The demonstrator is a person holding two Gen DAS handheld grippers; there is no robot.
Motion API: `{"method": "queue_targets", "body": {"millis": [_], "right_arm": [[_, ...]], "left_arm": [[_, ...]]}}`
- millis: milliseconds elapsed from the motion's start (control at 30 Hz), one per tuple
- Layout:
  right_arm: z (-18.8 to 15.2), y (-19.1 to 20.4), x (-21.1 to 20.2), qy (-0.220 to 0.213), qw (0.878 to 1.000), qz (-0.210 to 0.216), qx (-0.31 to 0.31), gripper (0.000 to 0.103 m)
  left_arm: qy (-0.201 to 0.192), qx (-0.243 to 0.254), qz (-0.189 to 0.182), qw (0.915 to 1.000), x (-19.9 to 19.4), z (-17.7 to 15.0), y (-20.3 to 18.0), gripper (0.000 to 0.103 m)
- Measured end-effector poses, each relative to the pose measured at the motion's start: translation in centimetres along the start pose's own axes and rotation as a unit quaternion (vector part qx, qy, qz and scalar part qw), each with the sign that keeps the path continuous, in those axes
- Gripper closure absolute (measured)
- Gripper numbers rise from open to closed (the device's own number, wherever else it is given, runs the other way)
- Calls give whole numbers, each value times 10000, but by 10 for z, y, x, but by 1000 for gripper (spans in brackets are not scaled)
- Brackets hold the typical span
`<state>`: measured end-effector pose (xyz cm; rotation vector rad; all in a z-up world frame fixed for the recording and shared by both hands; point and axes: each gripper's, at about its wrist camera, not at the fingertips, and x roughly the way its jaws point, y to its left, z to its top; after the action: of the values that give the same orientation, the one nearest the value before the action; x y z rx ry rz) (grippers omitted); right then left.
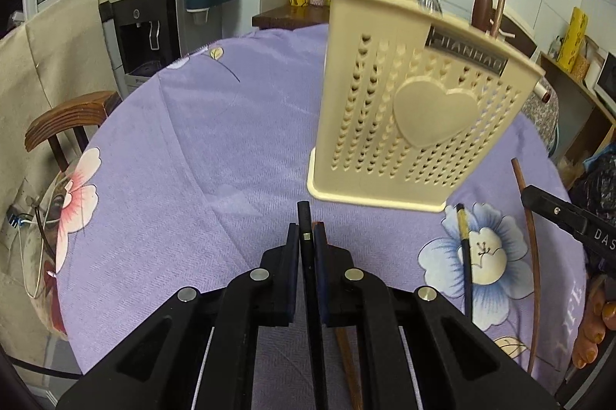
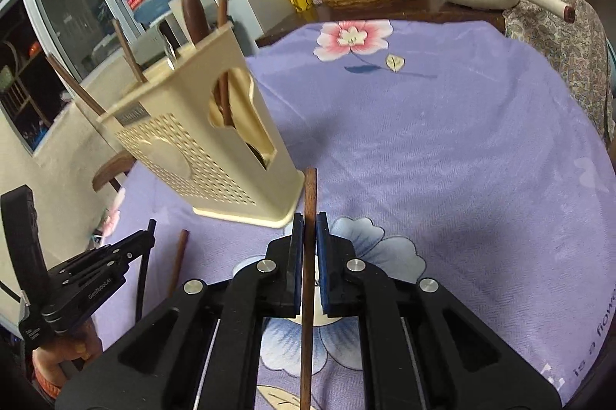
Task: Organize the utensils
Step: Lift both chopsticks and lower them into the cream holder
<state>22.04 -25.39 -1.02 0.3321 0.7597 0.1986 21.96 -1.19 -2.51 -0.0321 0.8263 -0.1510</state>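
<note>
- While both grippers are loaded, the cream holder (image 1: pixel 404 125) stands upright on the purple cloth (image 1: pixel 215 140) just ahead of them, already stocked with brown sticks and a spoon that poke out of its top.
- The left gripper (image 1: pixel 307 236) is clenched on a black chopstick (image 1: pixel 304 217), gripped near its upper end so the tip rises a little above the pads, probably to leave the long part free for dropping into a slot.
- The right gripper (image 2: pixel 310 236) is clamped on a brown chopstick (image 2: pixel 310 194), held about upright with its top showing above the pads and its length running down between the arms.
- Two more pieces lie loose on the cloth near the holder's base: a second black chopstick (image 1: pixel 464 248) across the blue flower, and another brown chopstick (image 2: pixel 179 260) beside it.
- Judging by the grips, each stick is meant for the holder's open top; the loose ones wait their turn.
</note>
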Motion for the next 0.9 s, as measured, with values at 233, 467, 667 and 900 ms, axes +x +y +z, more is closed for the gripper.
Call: {"method": "queue_targets", "body": {"millis": [233,467,667,900], "right_arm": [[13,16,-48,-508,9979,339,-229,96],[22,31,-93,-893,9928,573,-560,96],[28,40,-120,-1049,9890,764,-708,96],[36,58,-146,-1246,9832,932,-959,96]], "left_arm": [[-484,-81,-194,9986,-37,15,3,95],[-893,18,-382,9953,-77,23,-2,96],[-1162,121,-559,9916,-110,28,-6,96],[-1420,195,-709,9871,-140,36,-3,96]]}}
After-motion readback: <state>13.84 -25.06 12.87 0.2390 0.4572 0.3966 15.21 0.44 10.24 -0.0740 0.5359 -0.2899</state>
